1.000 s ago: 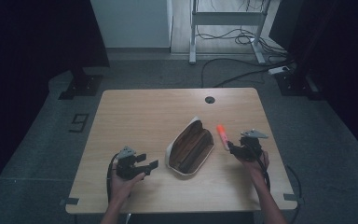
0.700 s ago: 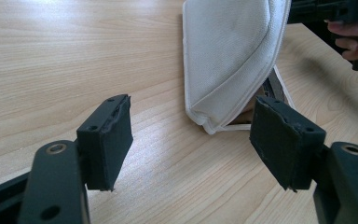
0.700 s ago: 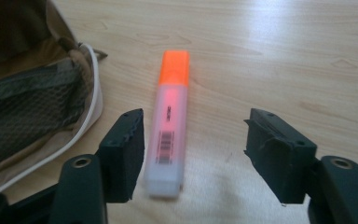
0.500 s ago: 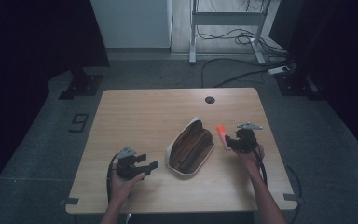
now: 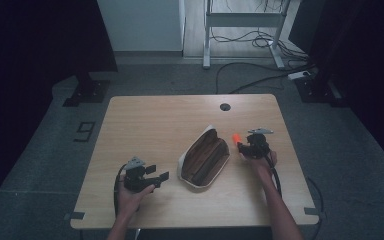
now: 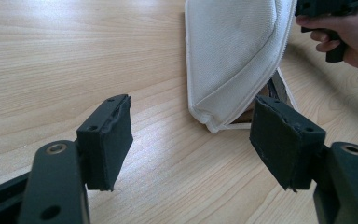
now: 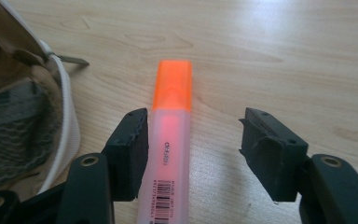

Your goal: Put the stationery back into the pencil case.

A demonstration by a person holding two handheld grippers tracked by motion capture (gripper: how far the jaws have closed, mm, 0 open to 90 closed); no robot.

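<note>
An open white pencil case (image 5: 205,157) with a brown lining lies mid-table. Just right of it, an orange highlighter (image 5: 236,137) lies flat on the wood. My right gripper (image 5: 245,146) reaches around it from the right. In the right gripper view the highlighter (image 7: 170,140) sits between the jaws of the right gripper (image 7: 196,133), against the left pad, with a clear gap to the right one. These jaws have just been closing. My left gripper (image 5: 157,172) rests open at the front left. In the left gripper view the left gripper (image 6: 194,109) points at the case's white end (image 6: 233,51) with nothing between its pads.
The wooden table (image 5: 155,120) has a round cable hole (image 5: 225,106) near its far edge. The case's edge and zip pull (image 7: 67,58) lie close to the left of the highlighter. Grey floor, cables and a desk frame (image 5: 245,20) lie beyond the table.
My right gripper has slid left toward the case, so its jaws now straddle the highlighter, and they stand narrower. The highlighter, the case and my left gripper have stayed put.
</note>
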